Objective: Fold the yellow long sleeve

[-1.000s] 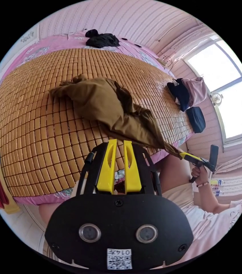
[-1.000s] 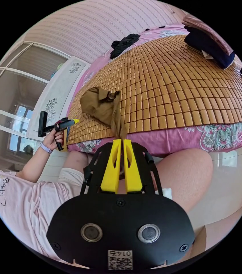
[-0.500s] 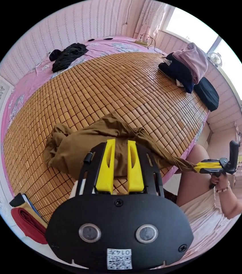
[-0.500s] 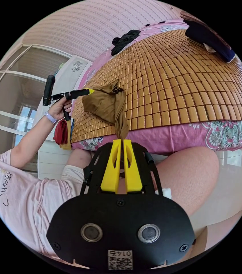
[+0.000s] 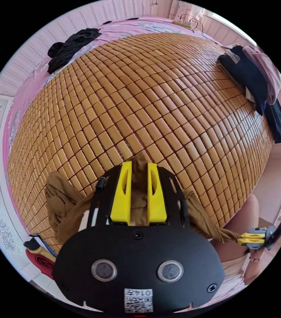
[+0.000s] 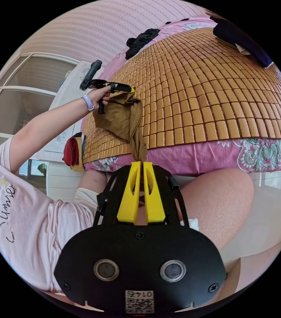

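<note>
The yellow long sleeve, a mustard-brown crumpled heap, lies at the near edge of the bamboo mat. My left gripper is down on the heap, jaws apart, a ridge of fabric standing between them. In the right gripper view the left gripper touches the top of the long sleeve, held by a person's hand. My right gripper is shut on a twisted end of the cloth, pulled off the bed's edge. From the left gripper view, the right gripper holds that stretched end at lower right.
The mat covers a bed with a pink floral sheet. A black garment lies at the far side, and dark and pink clothes are piled at the right edge. Red and yellow folded items sit off the left corner. A person's knee is beside the bed.
The left gripper has travelled from beside the bed onto the heap, and fabric now stands between its jaws. The right gripper has kept its hold on the twisted end.
</note>
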